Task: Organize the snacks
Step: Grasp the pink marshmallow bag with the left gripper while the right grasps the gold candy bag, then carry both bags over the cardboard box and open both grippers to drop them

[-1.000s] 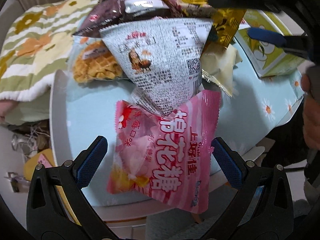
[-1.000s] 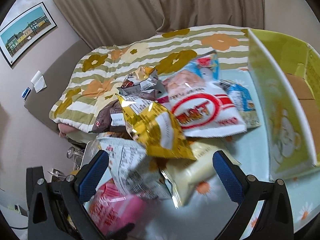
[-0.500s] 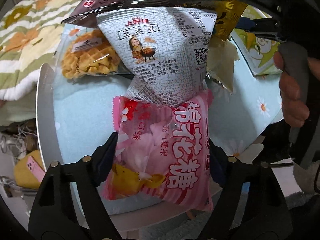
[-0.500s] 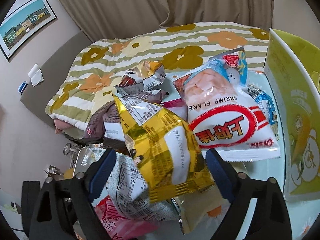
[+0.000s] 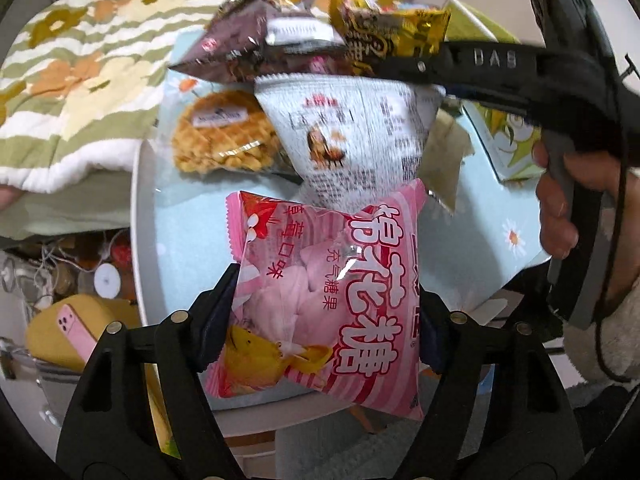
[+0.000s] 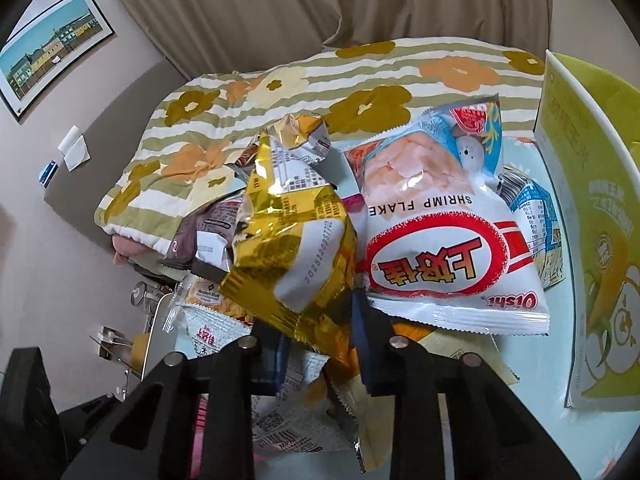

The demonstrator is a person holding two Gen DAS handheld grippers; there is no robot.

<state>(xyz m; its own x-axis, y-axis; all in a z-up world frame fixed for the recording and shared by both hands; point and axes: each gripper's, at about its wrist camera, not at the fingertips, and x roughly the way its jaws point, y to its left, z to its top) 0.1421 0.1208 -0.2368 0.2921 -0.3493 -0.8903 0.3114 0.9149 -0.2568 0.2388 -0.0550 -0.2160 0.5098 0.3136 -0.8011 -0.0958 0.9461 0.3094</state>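
Left claw (image 5: pixel 324 316) just closed, clamping pink marshmallow bag (image 5: pixel 336 292); right claw (image 6: pixel 320 332) just closed, pinching gold snack bag (image 6: pixel 296 248).

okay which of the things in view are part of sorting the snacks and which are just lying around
Part of the job:
pink marshmallow bag, in the left gripper
gold packet, in the right gripper
shrimp flake bag
waffle pack

Just lying around:
flowered blanket
pink phone
framed picture

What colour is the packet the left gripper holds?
Pink marshmallow bag with white stripes; clearest in the left wrist view.
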